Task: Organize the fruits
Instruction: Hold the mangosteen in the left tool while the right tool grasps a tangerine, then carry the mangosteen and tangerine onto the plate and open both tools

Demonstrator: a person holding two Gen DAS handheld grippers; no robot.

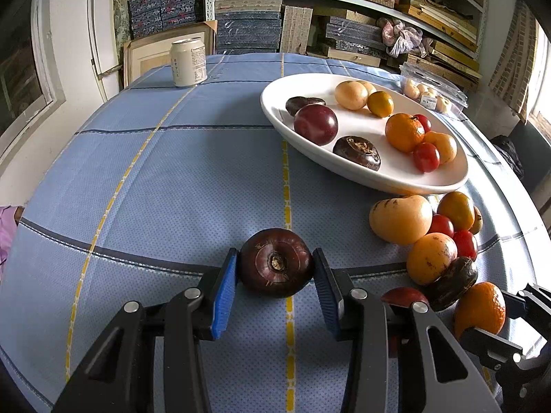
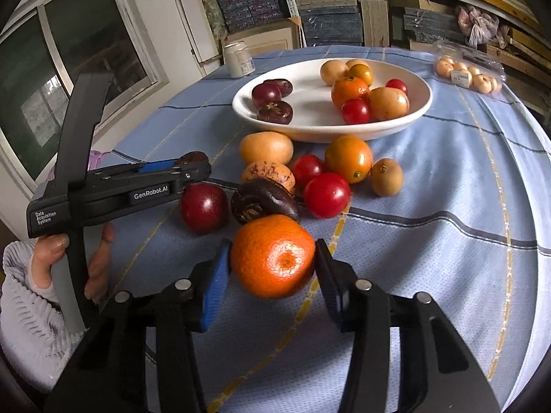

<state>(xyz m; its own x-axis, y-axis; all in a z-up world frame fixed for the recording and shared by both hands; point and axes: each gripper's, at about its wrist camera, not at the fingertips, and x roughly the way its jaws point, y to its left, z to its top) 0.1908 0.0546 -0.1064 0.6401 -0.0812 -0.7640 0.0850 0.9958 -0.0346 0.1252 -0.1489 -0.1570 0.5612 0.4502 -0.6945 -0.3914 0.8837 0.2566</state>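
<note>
Lift both fruits straight up, clear of the loose pile, then carry them to the oval white ceramic dish (image 2: 418, 105) toward the tabletop's far edge. Keep pad pressure light; both skins bruise.

The left claw (image 1: 274, 268) is clamped on a dark maroon, flattened round water chestnut (image 1: 276, 265), which sits near the tabletop's near edge on the blue checked cloth (image 1: 172, 186). It is glossy, with a dry brown stem scar facing the camera.

The right claw (image 2: 272, 261) is clamped on a bright orange, dimpled mandarin (image 2: 273, 254) at the pile's near side. Place each beside its like in the dish.
</note>
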